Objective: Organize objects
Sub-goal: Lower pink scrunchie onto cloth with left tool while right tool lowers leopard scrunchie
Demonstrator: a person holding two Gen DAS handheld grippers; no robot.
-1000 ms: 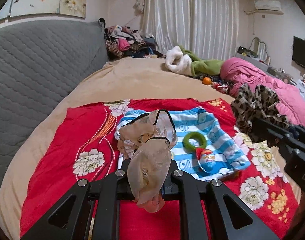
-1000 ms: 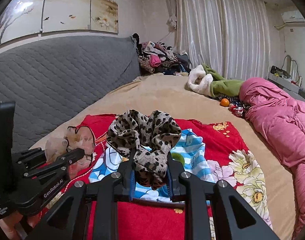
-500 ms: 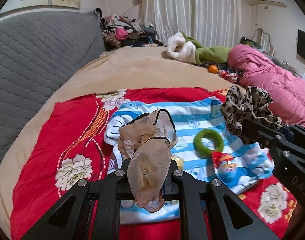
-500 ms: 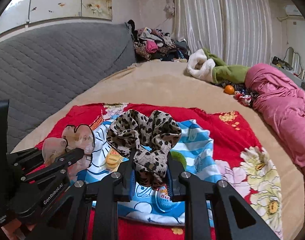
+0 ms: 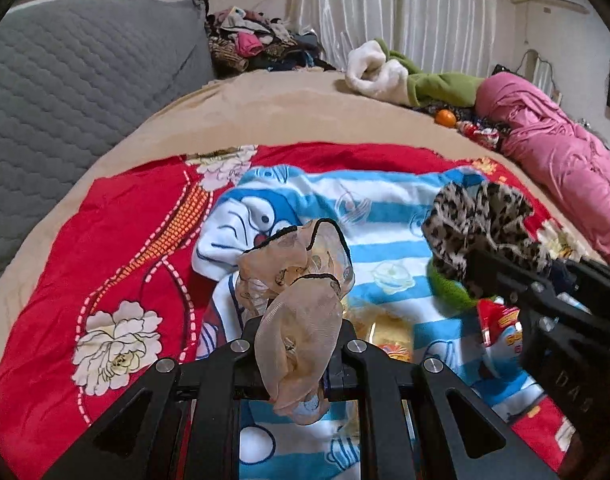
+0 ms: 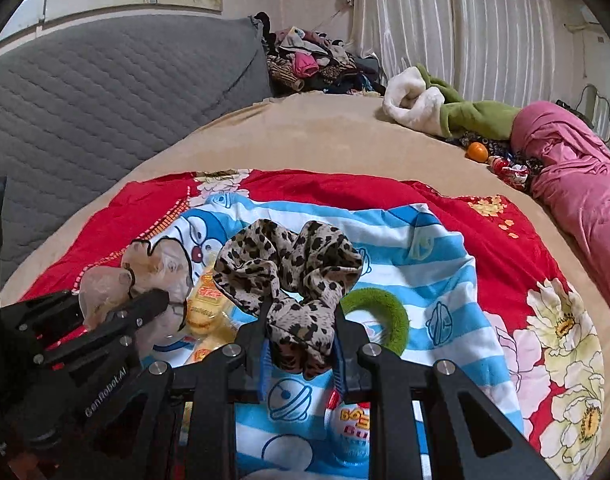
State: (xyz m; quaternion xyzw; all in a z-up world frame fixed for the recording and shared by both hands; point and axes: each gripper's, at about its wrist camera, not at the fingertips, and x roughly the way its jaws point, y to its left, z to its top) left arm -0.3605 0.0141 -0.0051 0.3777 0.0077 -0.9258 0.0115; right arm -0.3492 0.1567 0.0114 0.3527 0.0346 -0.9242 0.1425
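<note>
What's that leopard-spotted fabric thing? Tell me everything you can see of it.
It looks like a leopard-print scrunchie: a ring of thin, soft-looking fabric, tan with black and brown spots, gathered into big floppy ruffles. The right claw is shut on its lower part, so the ruffles fan out above the black fingers. It is held above a blue-and-white striped cartoon towel, with a green ring lying just behind it. Nothing else visibly touches it.
</note>
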